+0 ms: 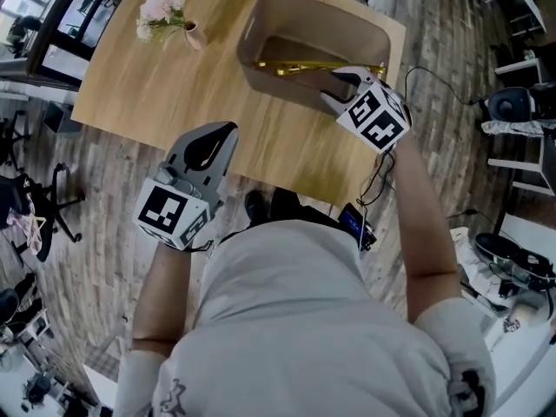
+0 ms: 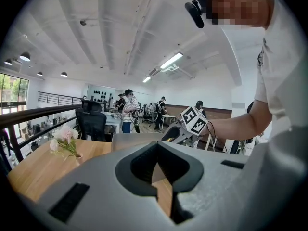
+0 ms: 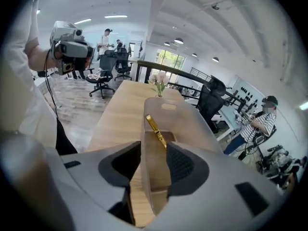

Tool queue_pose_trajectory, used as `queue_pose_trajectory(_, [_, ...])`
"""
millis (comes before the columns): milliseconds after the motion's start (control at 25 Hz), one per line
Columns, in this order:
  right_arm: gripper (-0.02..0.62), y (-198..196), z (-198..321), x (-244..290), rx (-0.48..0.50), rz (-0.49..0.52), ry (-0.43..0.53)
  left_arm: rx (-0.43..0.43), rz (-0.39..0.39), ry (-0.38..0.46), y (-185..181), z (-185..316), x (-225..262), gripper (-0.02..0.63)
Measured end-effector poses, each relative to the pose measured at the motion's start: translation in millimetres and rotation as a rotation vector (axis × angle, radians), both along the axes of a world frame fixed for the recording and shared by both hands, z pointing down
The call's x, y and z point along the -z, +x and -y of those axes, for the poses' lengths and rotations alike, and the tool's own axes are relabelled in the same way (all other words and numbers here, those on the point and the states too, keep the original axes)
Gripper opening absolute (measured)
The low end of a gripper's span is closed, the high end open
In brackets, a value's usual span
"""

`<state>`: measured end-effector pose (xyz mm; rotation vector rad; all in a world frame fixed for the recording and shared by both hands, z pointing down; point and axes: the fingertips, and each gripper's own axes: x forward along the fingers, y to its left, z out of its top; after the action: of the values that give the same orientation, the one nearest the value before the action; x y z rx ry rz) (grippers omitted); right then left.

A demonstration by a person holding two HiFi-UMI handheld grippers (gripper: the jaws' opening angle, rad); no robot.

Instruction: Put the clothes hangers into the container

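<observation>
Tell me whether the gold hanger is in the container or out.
In: the gold hanger lies inside the beige container, below its rim.

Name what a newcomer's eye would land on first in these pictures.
First comes the tan container at the far right of the wooden table, with a gold hanger lying inside it. Next is the right gripper, which hangs over the container's near rim with its jaws apart and empty. A small vase of pink flowers stands at the table's far left corner.

No legible text, label, brand or number shows in any view.
</observation>
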<state>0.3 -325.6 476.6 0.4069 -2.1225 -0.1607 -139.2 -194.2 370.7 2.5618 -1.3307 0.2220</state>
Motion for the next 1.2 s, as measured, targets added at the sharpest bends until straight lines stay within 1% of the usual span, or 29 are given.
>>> queue_pose_trajectory(160, [0.153, 2.7, -23.0, 22.6, -0.027, 0.068, 0.060, -0.022, 0.010, 0.019, 3.9, -17.3, 5.9, 0.006])
queue_pose_trajectory(360, [0.135, 3.2, -59.2, 48.3, -0.070, 0.149, 0.104, -0.049, 0.027, 0.045, 6.8, -38.9, 11.9, 0.006])
queue_pose_trajectory(560, [0.104, 5.7, -98.4, 71.0, -0.146, 0.290, 0.119, -0.070, 0.028, 0.061, 13.0, -60.0, 16.0, 0.006])
queue_pose_trajectory(720, [0.067, 8.6, -126.2, 86.3, -0.182, 0.373, 0.151, -0.097, 0.029, 0.072, 17.2, -79.5, 15.3, 0.006])
queue_pose_trajectory(880, [0.037, 5.0, -158.0, 97.3, -0.208, 0.465, 0.136, -0.109, 0.030, 0.067, 13.6, -96.1, 8.7, 0.006])
queue_pose_trajectory(960, [0.029, 3.6, -174.7, 101.7, -0.212, 0.491, 0.138, -0.112, 0.028, 0.069, 12.1, -104.4, 7.9, 0.006])
queue_pose_trajectory(1080, [0.009, 8.1, -194.0, 104.4, -0.217, 0.499, 0.164, -0.112, 0.031, 0.069, 11.7, -115.0, 7.3, 0.006])
queue_pose_trajectory(1200, [0.005, 16.0, -208.0, 106.7, -0.228, 0.510, 0.180, -0.113, 0.029, 0.065, 13.2, -124.4, 7.0, 0.006])
